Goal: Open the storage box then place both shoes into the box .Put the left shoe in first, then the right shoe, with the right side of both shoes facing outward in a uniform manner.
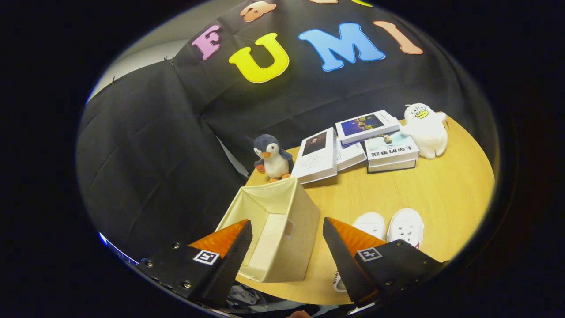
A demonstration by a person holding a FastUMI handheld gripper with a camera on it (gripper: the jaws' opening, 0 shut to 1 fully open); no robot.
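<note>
A cream fabric storage box [289, 212] stands on the round wooden table [441, 190], its top open and its inside bare. My gripper [287, 229] hangs above the box's near end, open, with nothing between its fingers. Two white shoes [395, 227] lie side by side on the table to the right of the box, toes pointing away from me. The right finger [348, 247] covers the heel end of the nearer shoe.
Beyond the box a penguin plush [273, 157] stands at the table's far edge. Several books [353, 143] lie stacked and fanned behind the shoes, with a white duck plush [426, 130] at their right. The table's near edge runs just under the fingers.
</note>
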